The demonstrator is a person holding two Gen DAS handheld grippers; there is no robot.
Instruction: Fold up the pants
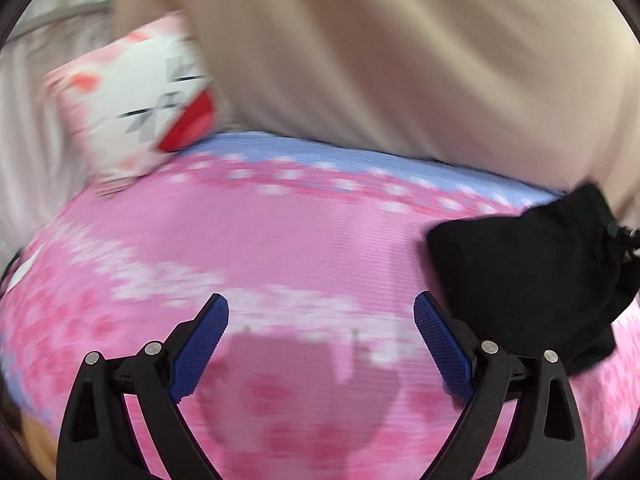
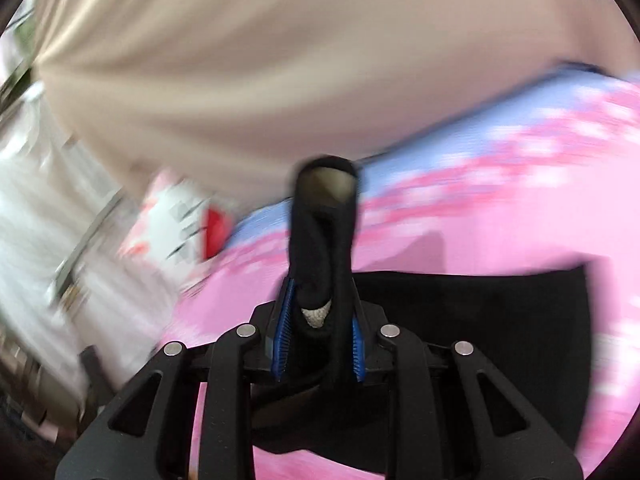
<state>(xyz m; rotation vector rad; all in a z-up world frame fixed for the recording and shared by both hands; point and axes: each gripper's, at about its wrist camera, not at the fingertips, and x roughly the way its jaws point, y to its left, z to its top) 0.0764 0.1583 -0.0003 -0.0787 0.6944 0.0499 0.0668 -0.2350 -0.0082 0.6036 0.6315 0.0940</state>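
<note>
The black pants [image 1: 532,280] lie bunched on the pink flowered bed cover [image 1: 280,248] at the right of the left wrist view. My left gripper [image 1: 321,320] is open and empty, low over the cover, just left of the pants. In the right wrist view my right gripper [image 2: 322,300] is shut on a fold of the black pants [image 2: 320,248], which stands up between the blue pads [image 2: 285,320]. The other part of the pants [image 2: 480,320] spreads flat on the cover to the right.
A white and pink cat-face pillow [image 1: 140,96] lies at the far left of the bed, also in the right wrist view [image 2: 180,220]. A beige curtain [image 1: 400,60] hangs behind the bed. Both views are blurred by motion.
</note>
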